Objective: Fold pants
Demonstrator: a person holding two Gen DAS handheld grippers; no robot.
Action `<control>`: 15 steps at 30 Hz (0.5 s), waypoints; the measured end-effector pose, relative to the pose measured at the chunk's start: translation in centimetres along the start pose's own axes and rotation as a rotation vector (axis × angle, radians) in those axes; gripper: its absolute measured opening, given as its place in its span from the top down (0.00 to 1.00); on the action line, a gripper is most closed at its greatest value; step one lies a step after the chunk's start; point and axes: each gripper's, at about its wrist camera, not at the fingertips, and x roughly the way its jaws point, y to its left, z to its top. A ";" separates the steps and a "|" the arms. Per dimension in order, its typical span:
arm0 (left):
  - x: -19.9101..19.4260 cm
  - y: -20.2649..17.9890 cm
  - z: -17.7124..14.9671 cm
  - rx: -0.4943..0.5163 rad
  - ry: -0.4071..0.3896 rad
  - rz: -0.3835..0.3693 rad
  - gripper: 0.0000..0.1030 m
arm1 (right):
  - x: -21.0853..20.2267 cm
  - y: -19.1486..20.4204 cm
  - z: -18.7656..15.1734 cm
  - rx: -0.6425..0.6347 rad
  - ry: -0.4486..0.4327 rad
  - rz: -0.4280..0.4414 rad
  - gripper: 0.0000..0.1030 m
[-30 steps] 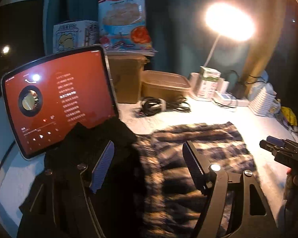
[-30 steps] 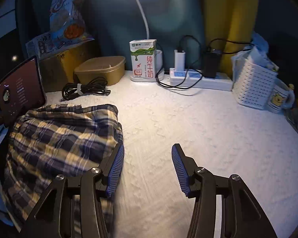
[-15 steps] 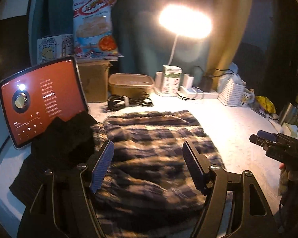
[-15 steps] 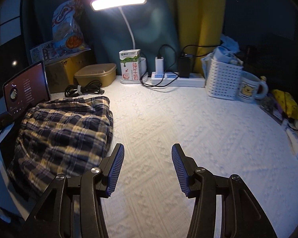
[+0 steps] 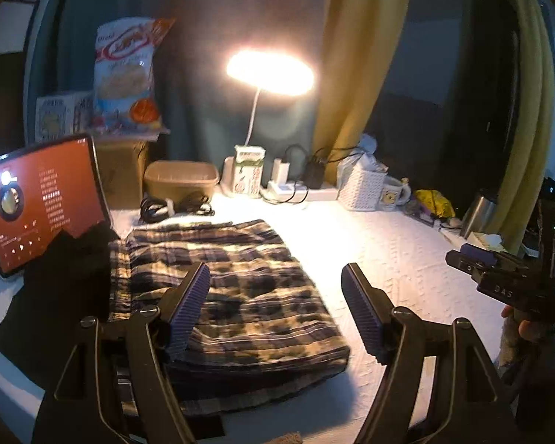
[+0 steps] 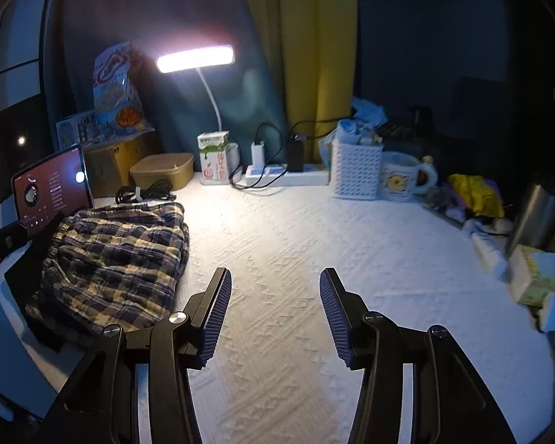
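Left gripper (image 5: 273,310) jaws apart, empty, above plaid pants (image 5: 233,288); right gripper (image 6: 275,314) likewise empty over bare white bedcover (image 6: 351,251); pants lie as compact folded stack near left edge, by tablet (image 5: 40,199); folding looks complete, nothing visibly left

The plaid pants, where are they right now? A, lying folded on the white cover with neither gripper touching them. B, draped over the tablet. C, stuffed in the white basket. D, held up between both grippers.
A: the plaid pants lie folded on the white cover, while the left gripper and right gripper both stand open and empty.
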 end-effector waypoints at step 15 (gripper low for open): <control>-5.5 -4.5 1.1 0.082 -0.146 0.067 0.23 | -11.6 -1.2 0.9 -0.020 -0.210 -0.083 0.38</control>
